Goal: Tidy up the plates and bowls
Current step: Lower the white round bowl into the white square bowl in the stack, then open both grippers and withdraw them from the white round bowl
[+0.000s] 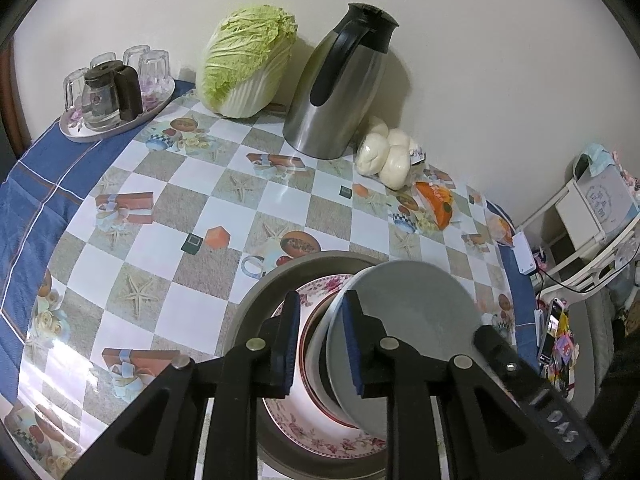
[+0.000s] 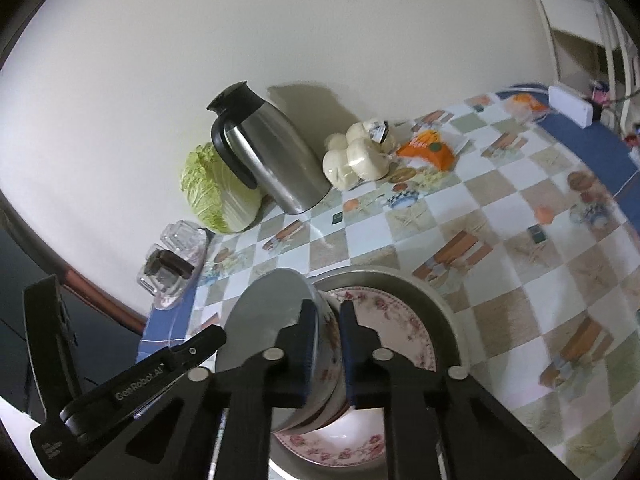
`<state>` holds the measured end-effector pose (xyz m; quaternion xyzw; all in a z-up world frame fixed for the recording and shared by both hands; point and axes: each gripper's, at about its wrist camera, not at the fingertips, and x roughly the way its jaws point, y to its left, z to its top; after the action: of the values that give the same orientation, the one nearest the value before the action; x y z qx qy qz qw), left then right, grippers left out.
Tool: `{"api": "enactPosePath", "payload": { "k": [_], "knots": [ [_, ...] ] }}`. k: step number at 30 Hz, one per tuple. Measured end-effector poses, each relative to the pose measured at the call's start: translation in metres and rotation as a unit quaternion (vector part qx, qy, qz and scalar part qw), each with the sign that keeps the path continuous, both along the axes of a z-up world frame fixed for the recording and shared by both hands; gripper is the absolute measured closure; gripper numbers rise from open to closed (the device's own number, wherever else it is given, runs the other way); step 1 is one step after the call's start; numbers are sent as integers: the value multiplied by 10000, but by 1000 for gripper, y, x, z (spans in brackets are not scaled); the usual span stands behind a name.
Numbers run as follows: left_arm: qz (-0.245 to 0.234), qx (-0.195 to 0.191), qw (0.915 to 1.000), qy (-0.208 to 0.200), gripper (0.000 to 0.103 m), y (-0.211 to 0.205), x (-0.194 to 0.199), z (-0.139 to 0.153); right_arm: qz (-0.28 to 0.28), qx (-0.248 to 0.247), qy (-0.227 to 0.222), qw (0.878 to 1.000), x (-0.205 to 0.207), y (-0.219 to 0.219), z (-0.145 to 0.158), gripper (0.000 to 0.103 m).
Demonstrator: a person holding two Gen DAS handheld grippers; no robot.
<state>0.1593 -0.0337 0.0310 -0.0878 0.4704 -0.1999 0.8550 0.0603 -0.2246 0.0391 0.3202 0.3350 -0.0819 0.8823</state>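
Grey bowl (image 1: 404, 320) tilted on edge over floral plate (image 1: 320, 436), plate inside metal pan (image 1: 256, 296) on checked tablecloth (image 1: 168, 216). Left gripper (image 1: 320, 344) pinching bowl rim on one side, jaws narrow. Right gripper (image 2: 325, 350) pressed onto bowl wall from opposite side, floral outside of bowl between pads. Behind, left to right: glass tray (image 1: 116, 124), cabbage (image 1: 248, 60), steel jug (image 1: 340, 88), bagged buns (image 1: 384, 156), orange packet (image 1: 436, 200).

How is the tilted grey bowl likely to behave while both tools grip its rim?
The grey bowl looks glazed and rigid, so probably slippery at the thin rim. It leans over the floral plate; a slip could chip either.
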Motion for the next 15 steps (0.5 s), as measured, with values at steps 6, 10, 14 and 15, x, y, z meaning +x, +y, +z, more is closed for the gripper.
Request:
{"api": "enactPosePath", "payload": {
  "k": [6,10,14,15],
  "knots": [
    [9,2,10000,11,75,-1,-1,1,67,139,159,9998,4,-1,-12,92],
    [35,9,10000,50,71,0,-1,1,87,69,222,9997,5,1,-11,89],
    [59,-37,10000,30,50,2,-3,4,133,-92,290,9994,3,4,-8,88],
    [68,-32,10000,23,50,3,-4,5,144,-146,309,9993,3,6,-7,88]
  ]
}}
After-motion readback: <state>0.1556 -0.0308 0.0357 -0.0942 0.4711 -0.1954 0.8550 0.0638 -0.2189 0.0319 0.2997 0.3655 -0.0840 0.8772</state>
